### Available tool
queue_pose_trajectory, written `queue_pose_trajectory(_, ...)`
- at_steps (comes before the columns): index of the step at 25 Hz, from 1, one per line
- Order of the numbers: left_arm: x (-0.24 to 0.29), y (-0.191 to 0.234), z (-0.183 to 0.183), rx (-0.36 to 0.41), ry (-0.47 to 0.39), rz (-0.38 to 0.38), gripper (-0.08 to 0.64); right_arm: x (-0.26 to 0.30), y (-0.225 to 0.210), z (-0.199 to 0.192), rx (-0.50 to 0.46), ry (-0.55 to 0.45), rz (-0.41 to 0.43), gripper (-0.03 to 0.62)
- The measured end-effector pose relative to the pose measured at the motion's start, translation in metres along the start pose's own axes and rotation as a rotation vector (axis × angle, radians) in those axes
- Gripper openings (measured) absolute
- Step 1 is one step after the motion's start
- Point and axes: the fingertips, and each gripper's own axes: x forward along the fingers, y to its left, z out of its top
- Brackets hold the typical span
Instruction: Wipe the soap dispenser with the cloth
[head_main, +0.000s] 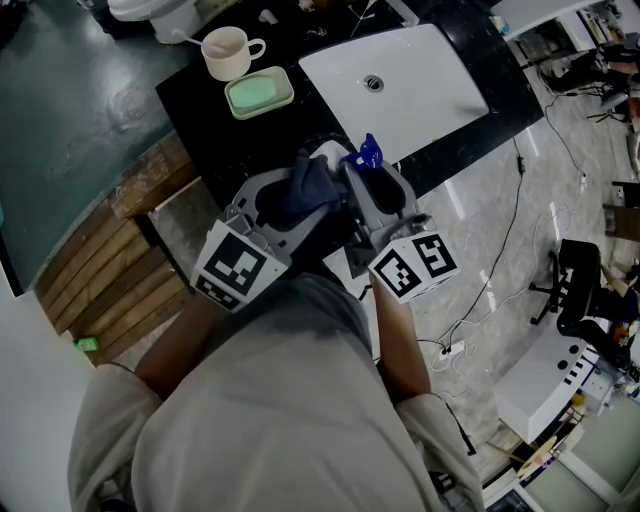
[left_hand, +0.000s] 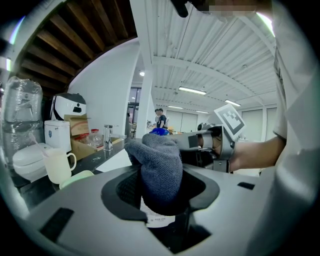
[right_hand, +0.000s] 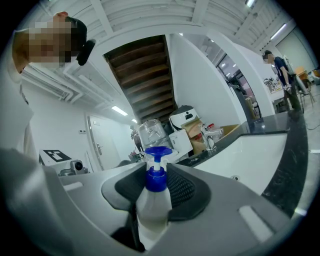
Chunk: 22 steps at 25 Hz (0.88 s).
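While I monitored both gripper views, the left gripper (left_hand: 161, 192) had its jaws clamped on the grey cloth (left_hand: 159, 167). The right gripper (right_hand: 152, 197) had its jaws closed on the white body of the soap dispenser (right_hand: 154, 210), which stood upright with its blue pump uppermost. Both tools were held close together just in front of the white sink (head_main: 420, 75), the cloth lying against the dispenser. A cup (head_main: 226, 52) and a green soap dish (head_main: 259, 92) sat left of the sink
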Motion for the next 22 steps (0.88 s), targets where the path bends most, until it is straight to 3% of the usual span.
queue_pose_trajectory(22, -0.005, -0.002, -0.031, -0.025, 0.043, -0.026, 0.175, 0.005, 0.007, -0.002, -0.045, 0.024, 0.001, 0.121)
